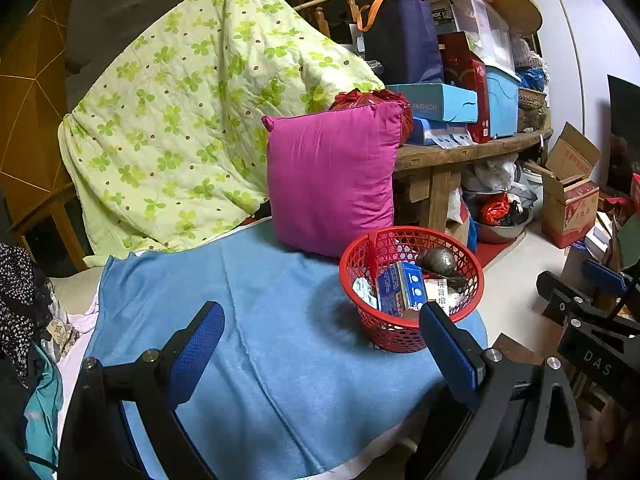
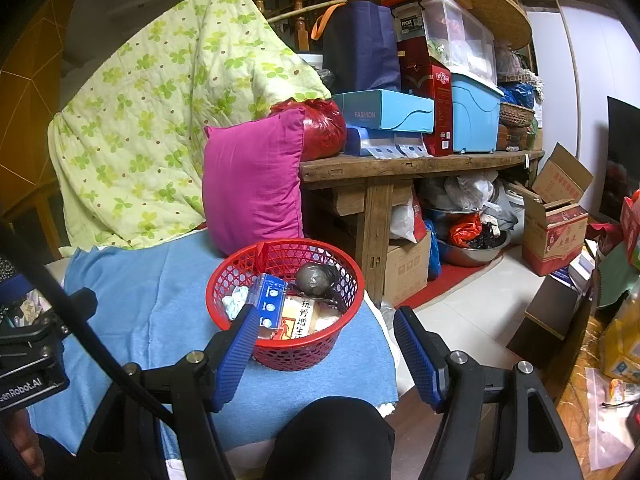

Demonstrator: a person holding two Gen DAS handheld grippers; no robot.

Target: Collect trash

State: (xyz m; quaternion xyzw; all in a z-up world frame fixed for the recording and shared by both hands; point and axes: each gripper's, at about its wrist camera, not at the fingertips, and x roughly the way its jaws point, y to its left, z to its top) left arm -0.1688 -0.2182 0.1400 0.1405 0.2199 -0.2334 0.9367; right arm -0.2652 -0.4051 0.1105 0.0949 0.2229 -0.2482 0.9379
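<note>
Basket (image 2: 285, 304) holds trash | both hand-held grippers agape, empty | knee (image 2: 332, 436) right view only

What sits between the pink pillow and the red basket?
Nothing: only bare blue blanket separates the pink pillow from the red basket, clearest in the left wrist view.

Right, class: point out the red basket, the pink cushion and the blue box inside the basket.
red basket (image 2: 298, 354): right wrist view, front wall.
pink cushion (image 2: 252, 184): right wrist view, front face.
blue box (image 2: 270, 300): right wrist view, printed face.

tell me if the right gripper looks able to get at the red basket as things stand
Probably yes: the right gripper is open and empty, and the red basket sits on the blue cloth straight ahead with nothing between.
</note>
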